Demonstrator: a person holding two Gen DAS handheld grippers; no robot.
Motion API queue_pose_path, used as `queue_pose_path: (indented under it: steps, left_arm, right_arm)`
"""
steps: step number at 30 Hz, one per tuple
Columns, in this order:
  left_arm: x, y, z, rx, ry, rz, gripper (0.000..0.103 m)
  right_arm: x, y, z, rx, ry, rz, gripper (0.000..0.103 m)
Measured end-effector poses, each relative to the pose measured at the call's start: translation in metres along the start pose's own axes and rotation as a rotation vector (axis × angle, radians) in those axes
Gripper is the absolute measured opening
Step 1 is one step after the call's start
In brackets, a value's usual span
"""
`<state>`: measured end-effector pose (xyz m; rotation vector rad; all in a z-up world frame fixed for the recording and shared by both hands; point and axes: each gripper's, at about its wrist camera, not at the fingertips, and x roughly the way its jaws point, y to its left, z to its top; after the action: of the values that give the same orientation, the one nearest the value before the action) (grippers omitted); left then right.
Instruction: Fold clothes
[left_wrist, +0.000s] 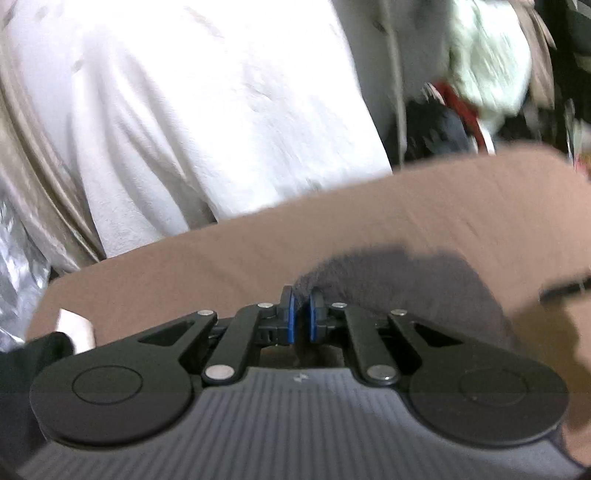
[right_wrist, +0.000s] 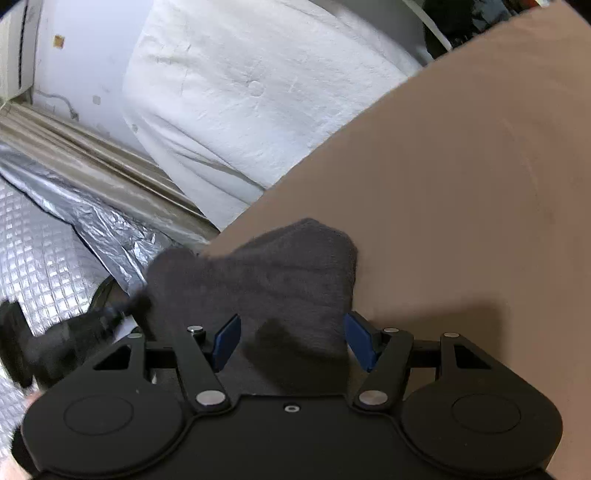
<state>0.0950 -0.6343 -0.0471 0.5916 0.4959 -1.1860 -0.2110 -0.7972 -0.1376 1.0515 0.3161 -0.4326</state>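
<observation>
A plain brown table (right_wrist: 461, 184) fills the near half of both views, with a big white bundle (right_wrist: 240, 92) beyond its far edge and silver foil sheeting (right_wrist: 55, 240) on the floor to the left. The cloth (right_wrist: 266, 280) I am folding, a small dark grey fleecy piece, lies on the table's left edge, one corner hanging past it.

My left gripper (left_wrist: 301, 317) is pinched nearly shut on a corner of the cloth, the blue pads squeezing a raised fold; from there the cloth runs away to the right and far side across the table. My right gripper (right_wrist: 291, 341) stands wide open and holds nothing, its pads either side of the near end of the cloth (whether they touch the fabric I cannot tell).

The cloth's long axis, as I judge it, runs from the right gripper out toward the far left. The left hand already has its corner, so the next move turns on the right closing on the near end directly ahead of it.
</observation>
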Motion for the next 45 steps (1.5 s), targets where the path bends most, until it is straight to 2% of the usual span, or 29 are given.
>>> queue_pose_path:
  steps: [1, 2, 3, 6, 7, 10, 13, 15, 18, 23, 24, 25, 26, 27, 28, 29, 31, 33, 34, 35, 36, 38, 39, 42, 45]
  left_arm:
    - [0.012, 0.009, -0.004, -0.029, 0.033, 0.029, 0.041]
    - [0.022, 0.014, -0.009, -0.071, 0.098, 0.095, 0.052]
    - [0.023, 0.017, -0.018, -0.115, 0.138, 0.124, 0.054]
    - [-0.003, 0.021, -0.058, -0.228, 0.117, 0.018, 0.060]
    - [-0.015, 0.022, -0.074, -0.269, 0.116, -0.006, 0.069]
    - [-0.052, 0.031, -0.121, -0.417, 0.134, -0.047, 0.073]
    - [-0.090, 0.031, -0.171, -0.631, 0.151, -0.163, 0.074]
    - [-0.104, 0.022, -0.194, -0.691, 0.170, -0.199, 0.074]
    - [-0.106, 0.005, -0.210, -0.722, 0.178, -0.223, 0.081]
    - [-0.069, -0.009, -0.222, -0.907, 0.157, -0.257, 0.084]
    - [-0.061, -0.014, -0.224, -0.921, 0.156, -0.268, 0.083]
    - [-0.052, -0.019, -0.227, -0.910, 0.179, -0.269, 0.069]
    - [-0.045, -0.025, -0.229, -0.891, 0.212, -0.262, 0.054]
    - [-0.042, -0.030, -0.229, -0.866, 0.232, -0.261, 0.026]
    - [-0.046, -0.034, -0.228, -0.842, 0.221, -0.254, 0.025]
    - [-0.057, -0.038, -0.224, -0.806, 0.179, -0.236, 0.023]
    - [-0.091, -0.047, -0.212, -0.705, 0.054, -0.196, 0.022]
    - [-0.127, -0.057, -0.206, -0.613, -0.062, -0.175, 0.022]
    - [-0.128, -0.060, -0.210, -0.611, -0.044, -0.179, 0.022]
    - [-0.121, -0.062, -0.218, -0.628, 0.008, -0.178, 0.022]
    - [-0.114, -0.064, -0.226, -0.645, 0.061, -0.176, 0.023]
    - [-0.089, -0.063, -0.246, -0.654, 0.144, -0.151, 0.040]
    - [-0.077, -0.061, -0.256, -0.663, 0.171, -0.146, 0.054]
    - [-0.075, -0.045, -0.271, -0.766, 0.142, -0.218, 0.057]
    - [-0.096, -0.029, -0.267, -0.767, 0.118, -0.191, 0.059]
  right_arm:
    - [0.001, 0.003, -0.001, -0.015, -0.002, 0.000, 0.068]
    - [0.005, 0.006, -0.003, -0.024, 0.009, -0.004, 0.068]
    - [0.010, 0.008, -0.006, -0.033, 0.022, -0.009, 0.068]
    - [0.022, 0.021, -0.015, -0.096, 0.060, -0.055, 0.068]
    - [0.026, 0.028, -0.017, -0.134, 0.076, -0.078, 0.068]
    - [0.027, 0.043, -0.023, -0.208, 0.077, -0.097, 0.068]
    - [0.028, 0.060, -0.035, -0.244, 0.074, -0.090, 0.068]
    - [0.031, 0.071, -0.044, -0.246, 0.063, -0.086, 0.068]
    - [0.034, 0.085, -0.062, -0.281, 0.088, -0.093, 0.068]
    - [0.011, 0.114, -0.094, -0.420, 0.113, -0.114, 0.068]
    - [0.004, 0.120, -0.102, -0.458, 0.123, -0.109, 0.068]
    - [-0.002, 0.127, -0.110, -0.497, 0.135, -0.104, 0.068]
    - [-0.009, 0.133, -0.118, -0.536, 0.147, -0.099, 0.068]
    - [-0.015, 0.141, -0.128, -0.602, 0.154, -0.097, 0.068]
    - [-0.020, 0.148, -0.139, -0.669, 0.159, -0.097, 0.068]
    - [-0.022, 0.154, -0.151, -0.743, 0.169, -0.100, 0.068]
    - [-0.015, 0.163, -0.178, -0.925, 0.201, -0.147, 0.068]
    - [0.002, 0.166, -0.203, -1.085, 0.216, -0.255, 0.067]
    - [0.010, 0.164, -0.209, -1.123, 0.230, -0.310, 0.046]
    - [0.018, 0.161, -0.214, -1.154, 0.246, -0.362, 0.030]
    - [0.023, 0.156, -0.213, -1.136, 0.267, -0.399, 0.024]
    - [0.018, 0.150, -0.205, -1.080, 0.301, -0.391, 0.021]
    - [0.013, 0.147, -0.201, -1.058, 0.319, -0.379, 0.021]
    - [0.010, 0.141, -0.203, -1.073, 0.373, -0.393, 0.021]
    - [0.012, 0.143, -0.210, -1.134, 0.392, -0.413, 0.021]
